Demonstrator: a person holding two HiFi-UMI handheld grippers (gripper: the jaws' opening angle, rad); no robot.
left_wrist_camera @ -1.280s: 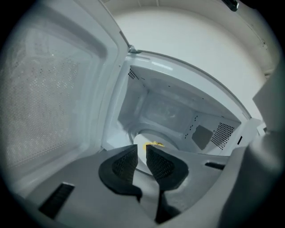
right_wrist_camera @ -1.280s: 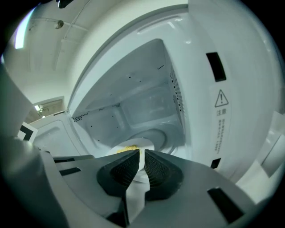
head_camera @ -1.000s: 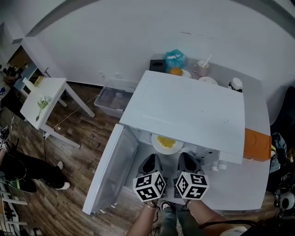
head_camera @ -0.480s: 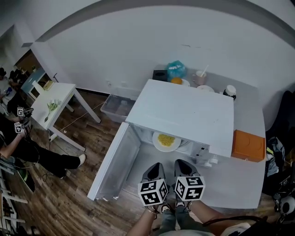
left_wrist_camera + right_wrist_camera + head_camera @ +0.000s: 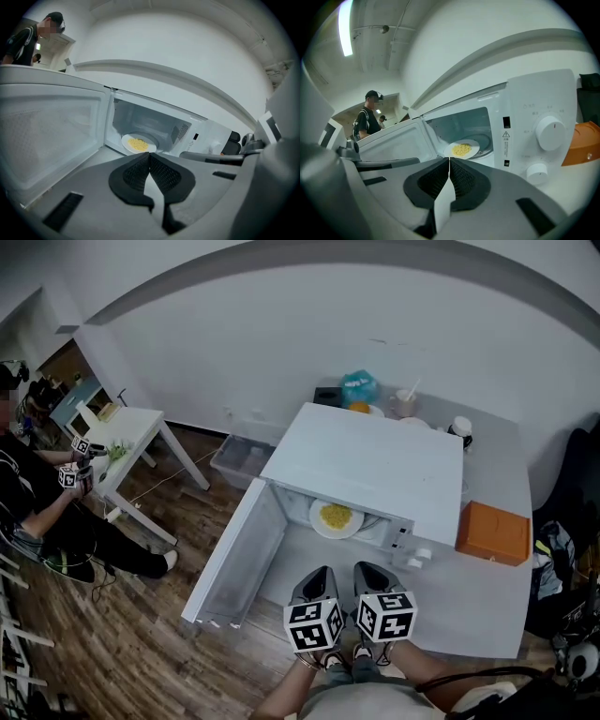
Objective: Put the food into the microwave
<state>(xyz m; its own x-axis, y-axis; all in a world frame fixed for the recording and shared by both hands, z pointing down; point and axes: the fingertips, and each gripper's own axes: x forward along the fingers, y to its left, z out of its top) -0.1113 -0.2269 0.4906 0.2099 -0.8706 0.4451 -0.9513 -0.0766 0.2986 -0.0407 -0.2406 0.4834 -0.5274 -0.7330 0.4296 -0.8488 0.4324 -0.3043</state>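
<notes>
We see an orange box [image 5: 494, 532] lying on the grey counter [image 5: 499, 460], toward its right side. Along the counter's back stand a teal bag [image 5: 359, 387], a cup [image 5: 405, 405] with a stick in it, and a small dark-lidded jar [image 5: 459, 427]. On the wooden floor [image 5: 141, 638] sit a clear plastic bin [image 5: 241, 457] and a white side table [image 5: 131, 433], with a seated person [image 5: 37, 498] beside the table.

White microwave [image 5: 375, 465], white plate [image 5: 317, 522], bright yellow food [image 5: 336, 516] on it. Orange box [image 5: 494, 533], teal bag [image 5: 358, 387], pale grey table [image 5: 469, 606]. The left gripper [image 5: 323, 574] and right gripper [image 5: 368, 570] are dark grey with black-and-white square-marker cubes, and the pads are black with a fine grid texture. Floor's [image 5: 141, 652] brown wood grain.
</notes>
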